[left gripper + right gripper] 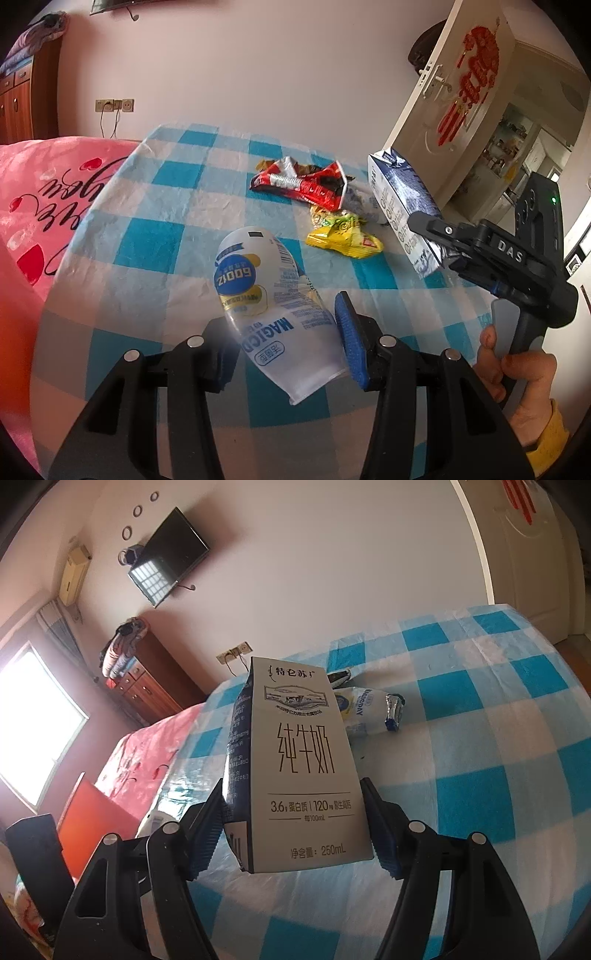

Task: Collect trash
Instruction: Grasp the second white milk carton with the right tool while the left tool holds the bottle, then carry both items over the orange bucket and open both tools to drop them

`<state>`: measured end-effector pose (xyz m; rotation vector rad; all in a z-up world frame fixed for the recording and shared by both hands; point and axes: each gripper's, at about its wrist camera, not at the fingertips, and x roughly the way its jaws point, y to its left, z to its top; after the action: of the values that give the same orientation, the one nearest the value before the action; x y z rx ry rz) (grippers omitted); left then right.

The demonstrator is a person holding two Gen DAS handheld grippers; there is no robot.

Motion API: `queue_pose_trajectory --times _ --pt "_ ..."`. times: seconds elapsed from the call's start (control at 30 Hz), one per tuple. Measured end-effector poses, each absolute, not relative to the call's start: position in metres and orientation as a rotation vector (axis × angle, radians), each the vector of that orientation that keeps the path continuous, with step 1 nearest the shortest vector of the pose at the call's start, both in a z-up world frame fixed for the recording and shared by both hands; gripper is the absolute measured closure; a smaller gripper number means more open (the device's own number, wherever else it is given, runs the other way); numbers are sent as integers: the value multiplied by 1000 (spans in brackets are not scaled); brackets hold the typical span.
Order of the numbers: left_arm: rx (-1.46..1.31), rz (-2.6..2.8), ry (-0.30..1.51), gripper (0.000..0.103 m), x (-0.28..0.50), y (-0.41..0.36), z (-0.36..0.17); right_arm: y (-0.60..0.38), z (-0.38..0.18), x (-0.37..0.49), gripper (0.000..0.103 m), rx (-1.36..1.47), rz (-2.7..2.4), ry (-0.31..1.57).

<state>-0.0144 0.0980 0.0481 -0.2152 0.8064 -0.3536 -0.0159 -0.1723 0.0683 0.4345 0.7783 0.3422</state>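
Left gripper (291, 358) clamps "MAGICDAY" pouch (273, 306); right gripper (295, 830) fingers closed on "250mL" milk carton (299, 760).

I'm working in a home bedroom: a pink quilt (44, 206) lies just beside the table with its blue-checked cloth (480, 738), and a wooden dresser (147, 686) with bedding piled on top stands against the wall. A TV (168, 555) and an air conditioner (74, 574) are mounted high on the walls near the bright window (33, 720). A white door (454, 96) with a red ornament stands open onto another room with shelves.
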Motion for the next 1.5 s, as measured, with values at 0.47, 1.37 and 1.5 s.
queue_pose_trajectory --times 0.47,1.37,1.5 --pt "-229 -343 686 53 -53 124 97 -139 113 -56 33 485 491 744" --pt "-321 91 485 53 -131 319 164 127 200 -68 33 224 995 778" --pt "-345 114 497 53 -130 331 156 152 196 -64 33 202 1006 806"
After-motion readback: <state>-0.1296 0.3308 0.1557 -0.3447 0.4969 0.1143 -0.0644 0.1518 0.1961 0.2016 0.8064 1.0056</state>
